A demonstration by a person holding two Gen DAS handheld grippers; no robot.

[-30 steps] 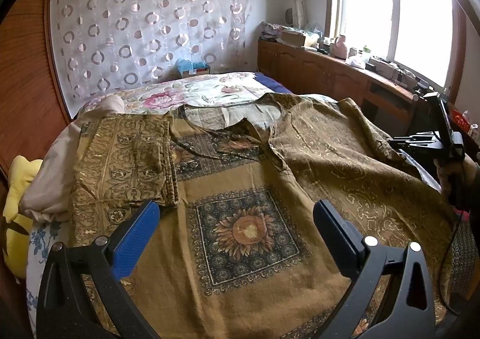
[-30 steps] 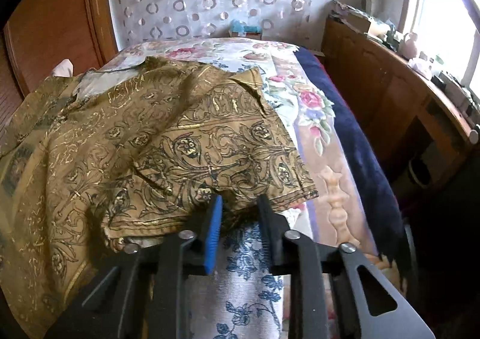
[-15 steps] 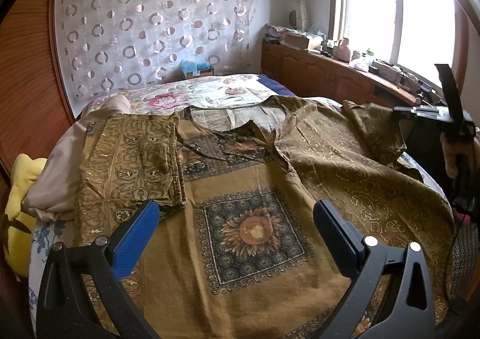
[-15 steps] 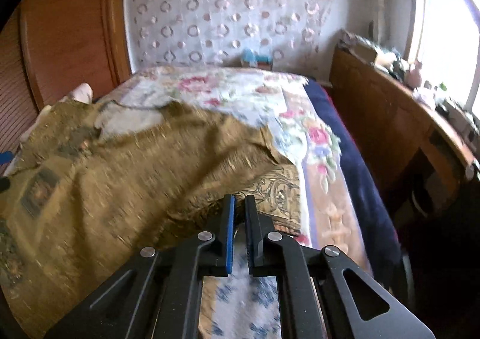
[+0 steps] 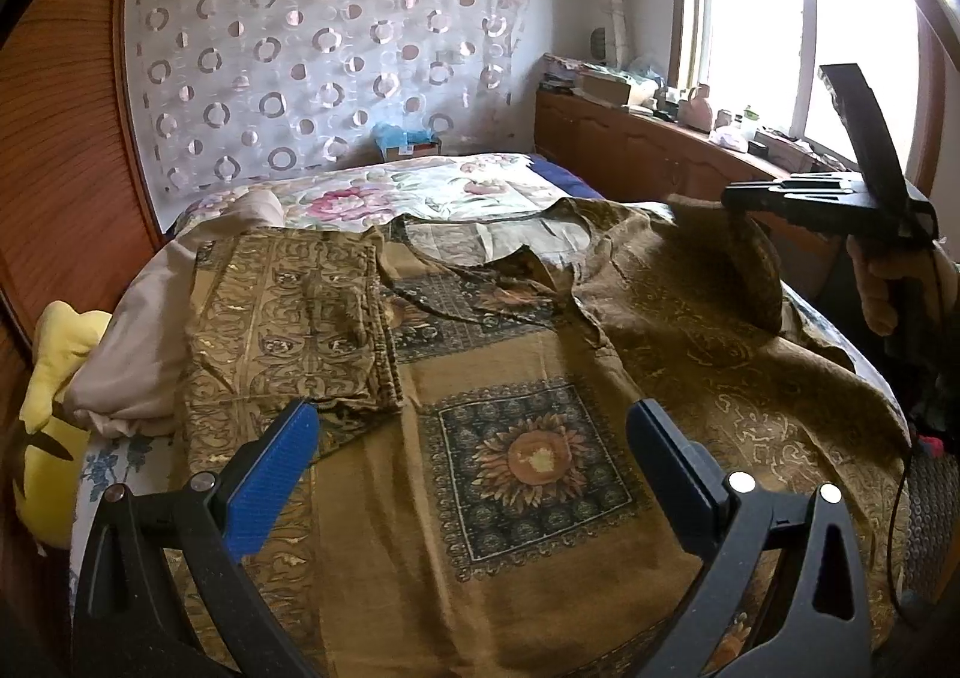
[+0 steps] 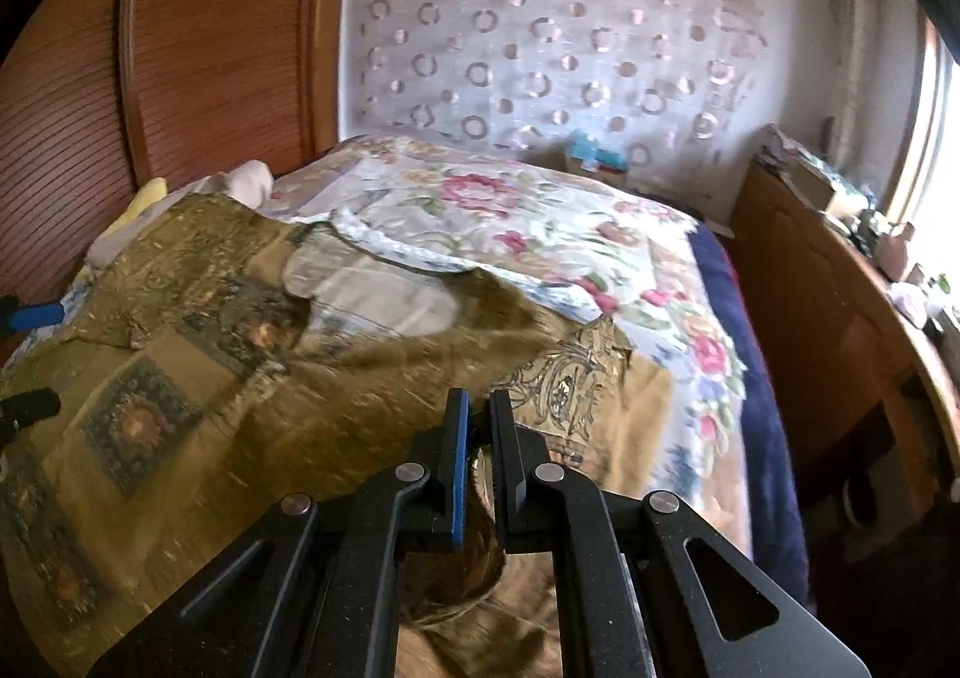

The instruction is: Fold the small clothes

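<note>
The right black two-finger gripper (image 6: 477, 426) has its fingers pinched together on the sleeve edge of the brown-gold patterned tunic (image 5: 528, 426), fabric bunched between the pads and lifted off the floral bedspread (image 6: 540, 222). The left gripper (image 5: 474, 450) hovers over the tunic's sunflower panel, blue-padded fingers spread wide, holding nothing. The tunic lies spread across the bed, its other sleeve folded inward.

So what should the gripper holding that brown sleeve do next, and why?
Probably carry it inward across the brown shirt. The right gripper is shut on the right sleeve and has it lifted, while the left sleeve already lies folded over the body. The left gripper hangs open above the shirt.
</note>
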